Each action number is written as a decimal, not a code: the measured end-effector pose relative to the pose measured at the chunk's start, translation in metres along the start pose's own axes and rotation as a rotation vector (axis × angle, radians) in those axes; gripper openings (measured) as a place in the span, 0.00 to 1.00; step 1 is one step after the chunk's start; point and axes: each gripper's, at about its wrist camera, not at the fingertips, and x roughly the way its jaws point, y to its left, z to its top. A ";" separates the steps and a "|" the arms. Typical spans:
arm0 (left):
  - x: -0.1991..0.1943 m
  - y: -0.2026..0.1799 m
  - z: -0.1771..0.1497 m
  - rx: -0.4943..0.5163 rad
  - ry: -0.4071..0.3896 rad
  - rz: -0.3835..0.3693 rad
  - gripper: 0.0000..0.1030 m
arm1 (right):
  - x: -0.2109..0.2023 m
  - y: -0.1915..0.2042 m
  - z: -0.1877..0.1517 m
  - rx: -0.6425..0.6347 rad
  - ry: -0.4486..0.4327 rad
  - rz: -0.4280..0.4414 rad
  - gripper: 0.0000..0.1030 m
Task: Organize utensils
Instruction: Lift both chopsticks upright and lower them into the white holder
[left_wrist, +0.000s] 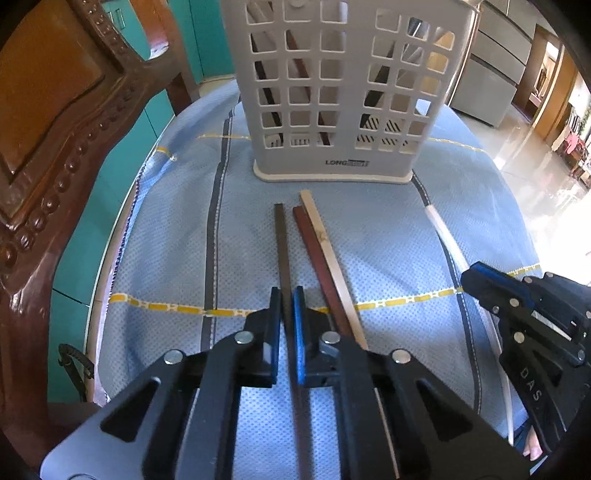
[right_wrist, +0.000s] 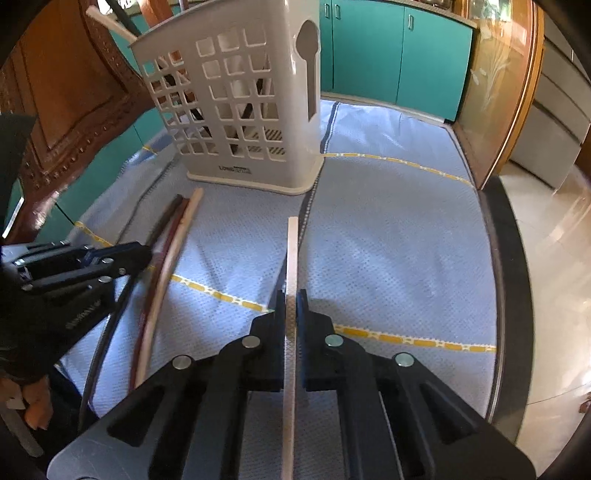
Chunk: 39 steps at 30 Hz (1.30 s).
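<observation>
A: Start nearest. What do the tongs have?

B: The left gripper (left_wrist: 287, 295) is clenched on a long dark brown square-sided chopstick (left_wrist: 280, 236) that lies flat on the pale blue dotted cloth (left_wrist: 166, 229). The right gripper (right_wrist: 291, 295) is clamped the same way on a pale cream chopstick (right_wrist: 292, 251), also lying along the cloth.

A: Anything loose beside them?

B: Just right of the dark one lie a reddish-brown chopstick (left_wrist: 314, 251) and a light beige chopstick (left_wrist: 325, 236), touching each other along their length, with no gripper on them.

A: And beyond?

B: The white plastic lattice utensil holder (left_wrist: 332, 158) stands upright on the cloth, past the sticks' far ends. Through its holes I see several sticks already leaning inside, dark and pale ones.

A: So how far along?

B: Partway, I'd judge. Some are stowed; two are gripped but not lifted, and two more wait on the cloth.
</observation>
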 end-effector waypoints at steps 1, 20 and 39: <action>-0.002 0.000 0.000 -0.005 -0.010 -0.005 0.07 | -0.003 -0.001 0.001 0.003 -0.012 0.000 0.06; -0.172 0.028 0.005 -0.047 -0.458 -0.179 0.06 | -0.155 -0.029 0.018 0.053 -0.526 0.227 0.06; -0.272 0.063 0.094 -0.228 -0.845 -0.224 0.06 | -0.215 -0.047 0.147 0.235 -0.850 0.225 0.06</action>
